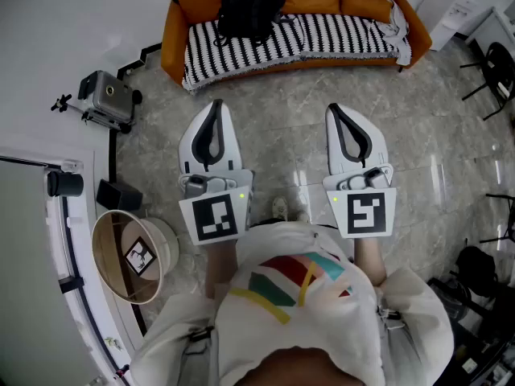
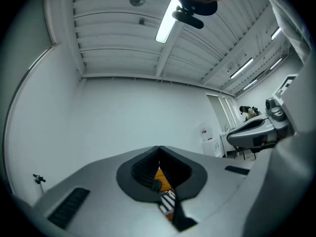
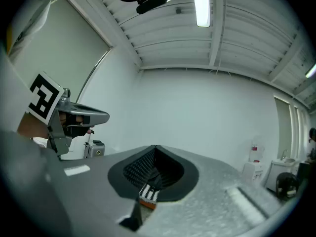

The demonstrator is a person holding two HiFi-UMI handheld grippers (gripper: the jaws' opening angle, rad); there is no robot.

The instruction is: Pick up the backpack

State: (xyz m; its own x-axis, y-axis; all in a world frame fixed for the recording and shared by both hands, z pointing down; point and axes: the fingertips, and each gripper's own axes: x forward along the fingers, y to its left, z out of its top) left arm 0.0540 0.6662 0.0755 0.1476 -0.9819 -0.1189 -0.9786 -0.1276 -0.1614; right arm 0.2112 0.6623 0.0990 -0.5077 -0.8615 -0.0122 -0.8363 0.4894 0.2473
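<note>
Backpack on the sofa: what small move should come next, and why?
Probably move both forward toward the sofa. The backpack lies on its striped cover, across the floor from the left tongs and right tongs, both shut and empty.

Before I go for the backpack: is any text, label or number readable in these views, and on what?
No readable words or numbers anywhere.
Left cube, right cube: black-and-white square patterns, no letters.
Card inside the round bin: a similar pattern, no text.
Wall notice in the left gripper view: too small to read.
</note>
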